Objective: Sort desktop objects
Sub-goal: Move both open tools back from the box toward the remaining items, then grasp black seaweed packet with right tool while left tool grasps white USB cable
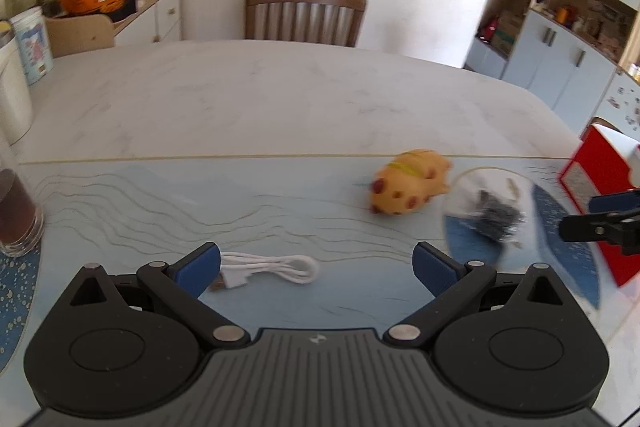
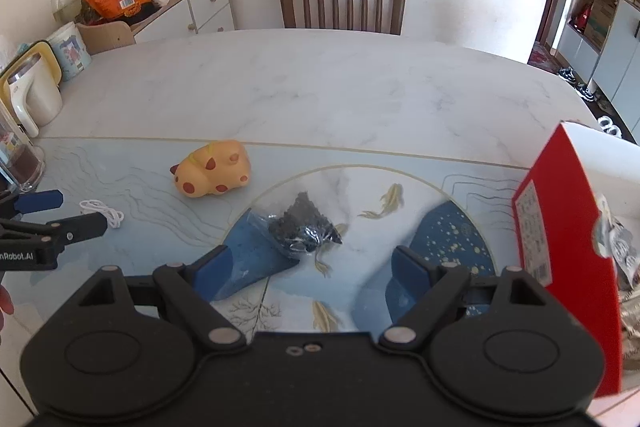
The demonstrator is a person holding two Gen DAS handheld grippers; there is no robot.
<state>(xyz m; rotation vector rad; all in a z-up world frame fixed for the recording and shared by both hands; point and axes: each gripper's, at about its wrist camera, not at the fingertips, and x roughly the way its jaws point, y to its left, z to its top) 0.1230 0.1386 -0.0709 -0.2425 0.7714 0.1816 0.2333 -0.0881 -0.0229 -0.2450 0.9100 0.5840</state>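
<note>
Both the left gripper (image 1: pixel 316 269) and right gripper (image 2: pixel 306 267) stood spread and empty; a coiled white USB cable (image 1: pixel 272 269) lay between the left's fingers, a clear bag of dark bits (image 2: pixel 306 229) beyond the right's.

Yellow toy (image 2: pixel 212 169) with red spots; white cable (image 1: pixel 272 269); red box (image 2: pixel 560 227); blue fingers (image 1: pixel 434 267).
</note>
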